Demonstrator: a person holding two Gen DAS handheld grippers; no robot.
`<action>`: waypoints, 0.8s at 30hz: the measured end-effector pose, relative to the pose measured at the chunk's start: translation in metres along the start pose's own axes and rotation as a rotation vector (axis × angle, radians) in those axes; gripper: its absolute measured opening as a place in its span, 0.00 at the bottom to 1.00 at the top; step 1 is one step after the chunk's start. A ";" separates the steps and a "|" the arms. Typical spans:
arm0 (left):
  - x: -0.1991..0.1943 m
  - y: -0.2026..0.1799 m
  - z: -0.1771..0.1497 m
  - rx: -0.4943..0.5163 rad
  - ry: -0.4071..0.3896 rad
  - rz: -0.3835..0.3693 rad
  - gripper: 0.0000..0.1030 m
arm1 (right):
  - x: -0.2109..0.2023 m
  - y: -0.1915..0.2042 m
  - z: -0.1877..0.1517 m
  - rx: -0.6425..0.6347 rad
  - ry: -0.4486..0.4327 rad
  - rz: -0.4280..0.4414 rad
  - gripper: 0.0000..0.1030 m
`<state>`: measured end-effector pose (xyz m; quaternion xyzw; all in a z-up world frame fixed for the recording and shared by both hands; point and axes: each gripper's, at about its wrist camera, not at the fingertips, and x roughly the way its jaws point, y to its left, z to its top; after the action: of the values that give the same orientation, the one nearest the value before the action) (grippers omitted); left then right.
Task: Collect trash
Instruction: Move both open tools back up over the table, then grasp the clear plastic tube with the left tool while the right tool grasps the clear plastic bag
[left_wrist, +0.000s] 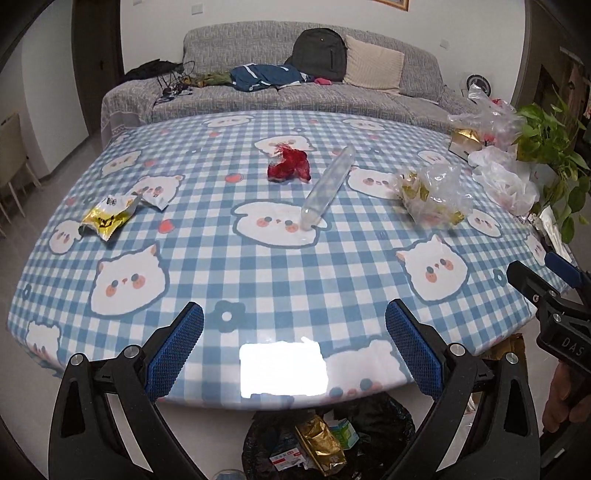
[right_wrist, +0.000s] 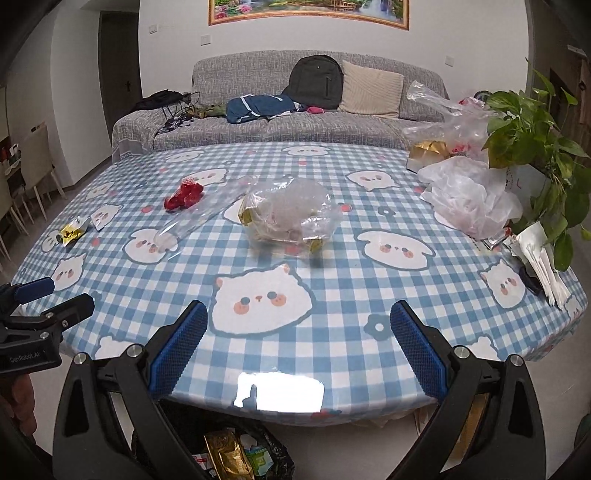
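Note:
On the blue checked tablecloth (left_wrist: 258, 280) lie a yellow snack wrapper (left_wrist: 107, 216), a red crumpled wrapper (left_wrist: 290, 166), a long clear plastic sleeve (left_wrist: 327, 188) and a crumpled clear bag with gold bits (left_wrist: 432, 194). The same bag (right_wrist: 288, 216), red wrapper (right_wrist: 184, 195), sleeve (right_wrist: 192, 221) and yellow wrapper (right_wrist: 72, 230) show in the right wrist view. My left gripper (left_wrist: 293, 332) is open and empty above the table's near edge. My right gripper (right_wrist: 299, 332) is open and empty too. A black-lined trash bin (left_wrist: 328, 439) with packaging sits below the edge, also in the right wrist view (right_wrist: 236, 454).
White plastic bags (right_wrist: 469, 195), a gold box (right_wrist: 428, 151), a potted plant (right_wrist: 532, 147) and tissues (right_wrist: 543, 254) crowd the table's right side. A grey sofa (right_wrist: 295, 122) with a backpack and clothes stands behind. Chairs (right_wrist: 33, 173) are at far left.

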<state>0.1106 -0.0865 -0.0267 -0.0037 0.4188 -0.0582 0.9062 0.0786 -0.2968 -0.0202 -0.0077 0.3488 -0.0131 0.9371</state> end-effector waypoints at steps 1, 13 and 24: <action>0.004 0.000 0.005 -0.003 0.001 0.001 0.94 | 0.005 0.000 0.006 0.002 -0.003 -0.002 0.92; 0.065 -0.018 0.081 0.010 0.004 -0.014 0.93 | 0.052 -0.002 0.071 0.056 -0.032 -0.027 0.92; 0.142 -0.028 0.116 0.029 0.060 0.011 0.81 | 0.127 0.002 0.090 0.092 0.071 0.015 0.92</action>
<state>0.2872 -0.1347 -0.0579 0.0133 0.4452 -0.0594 0.8934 0.2331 -0.2984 -0.0353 0.0386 0.3808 -0.0222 0.9236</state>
